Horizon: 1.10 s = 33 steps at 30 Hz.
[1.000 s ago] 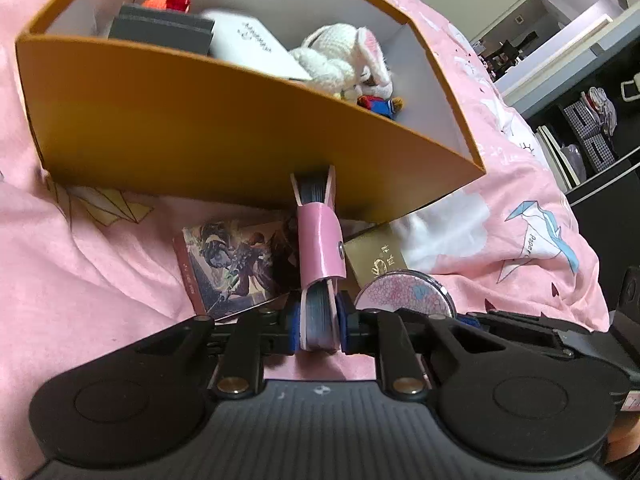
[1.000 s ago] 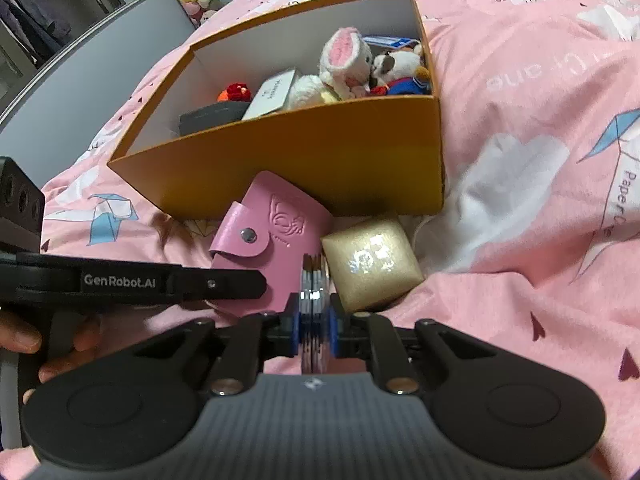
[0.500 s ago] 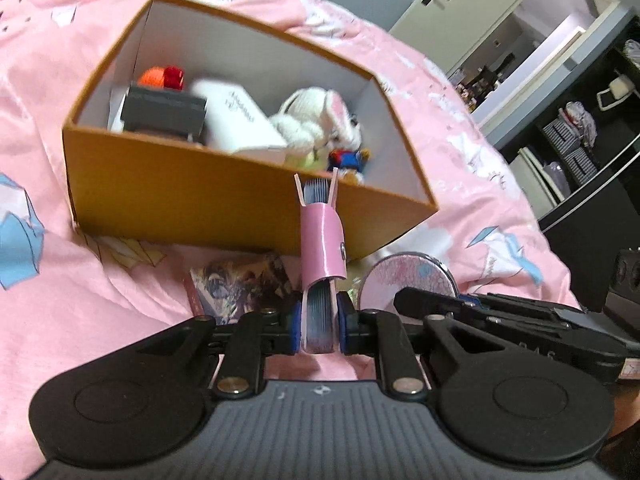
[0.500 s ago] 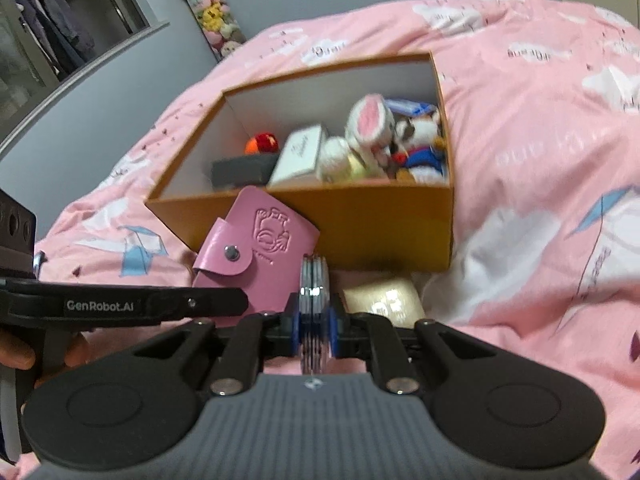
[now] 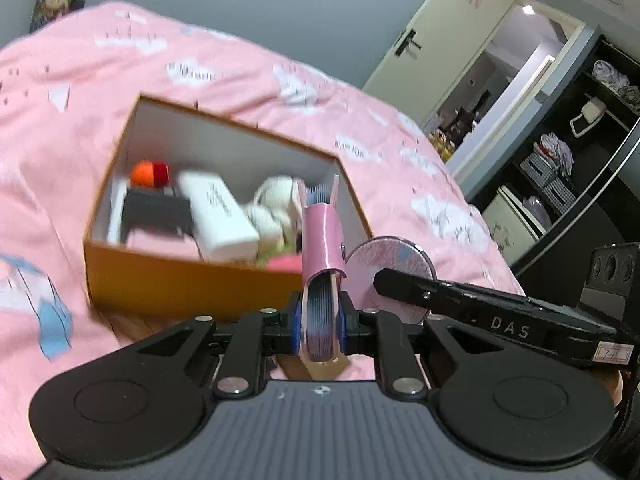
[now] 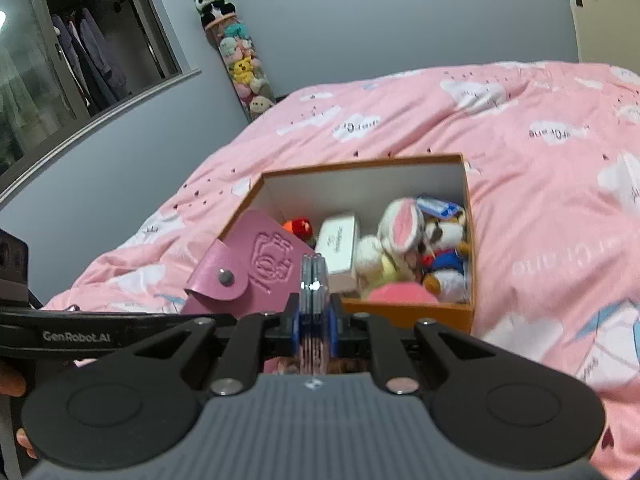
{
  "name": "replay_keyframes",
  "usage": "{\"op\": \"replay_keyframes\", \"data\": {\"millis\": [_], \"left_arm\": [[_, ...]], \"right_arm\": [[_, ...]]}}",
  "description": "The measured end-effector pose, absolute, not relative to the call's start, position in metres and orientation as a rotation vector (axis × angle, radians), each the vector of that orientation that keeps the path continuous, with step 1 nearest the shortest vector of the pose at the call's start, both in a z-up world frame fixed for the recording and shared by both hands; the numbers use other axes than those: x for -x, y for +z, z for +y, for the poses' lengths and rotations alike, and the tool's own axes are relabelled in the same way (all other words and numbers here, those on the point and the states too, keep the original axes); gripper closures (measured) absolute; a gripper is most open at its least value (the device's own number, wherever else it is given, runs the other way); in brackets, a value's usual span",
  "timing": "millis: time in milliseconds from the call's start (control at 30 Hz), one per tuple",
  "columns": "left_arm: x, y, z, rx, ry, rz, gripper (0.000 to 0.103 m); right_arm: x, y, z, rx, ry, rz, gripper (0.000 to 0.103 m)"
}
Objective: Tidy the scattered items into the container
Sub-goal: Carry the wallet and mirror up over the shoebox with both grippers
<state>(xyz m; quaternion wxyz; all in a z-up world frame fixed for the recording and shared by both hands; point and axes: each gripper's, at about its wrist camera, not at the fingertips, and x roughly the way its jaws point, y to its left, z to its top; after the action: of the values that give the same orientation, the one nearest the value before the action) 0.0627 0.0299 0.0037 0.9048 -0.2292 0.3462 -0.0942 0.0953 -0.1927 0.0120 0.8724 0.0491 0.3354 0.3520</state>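
- Across both views spreads the bed, its soft pink quilt printed with white clouds and blue paper cranes, rumpled into shallow folds.
- On the quilt sits the box, a rectangular cardboard container with matte orange outer walls and plain white inner walls, open at the top. A second ago it loomed close and was seen from low down; now both cameras look down into it from higher up and farther back.
- Inside the box lie a fluffy white plush rabbit with a pink ear, a smooth white carton, a flat dark grey case, a stuffed duck toy in blue, and a small orange-and-red ball.
- The left gripper has its jaws closed tight on the pink card wallet, a glossy leatherette fold with an embossed emblem, a metal snap and ribbed sleeves showing at its edge. Earlier it stood against the box's front wall; now it hangs raised over the near rim.
- The right gripper has its jaws pinched on the round compact mirror, a thin disc with a speckled pink face, likewise lifted off the quilt near the box's front right corner.
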Motion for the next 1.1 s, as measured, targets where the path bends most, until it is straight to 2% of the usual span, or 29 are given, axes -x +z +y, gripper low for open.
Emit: {"op": "replay_keyframes", "data": {"millis": [333,600,1100], "left_arm": [[-0.093,0.024,0.046,0.441,-0.121,0.643,0.084],[-0.127,0.026,0.068,0.431,-0.062,0.628,0.084],[-0.193,-0.032,0.112,0.581,0.014,0.747,0.084]], "right_arm": [[-0.122,0.032,-0.167,-0.107,0.748,0.603,0.088],[-0.159,0.027,-0.143,-0.175,0.744,0.635,0.088],[-0.22,-0.021,-0.104,-0.233,0.68,0.777,0.088]]}}
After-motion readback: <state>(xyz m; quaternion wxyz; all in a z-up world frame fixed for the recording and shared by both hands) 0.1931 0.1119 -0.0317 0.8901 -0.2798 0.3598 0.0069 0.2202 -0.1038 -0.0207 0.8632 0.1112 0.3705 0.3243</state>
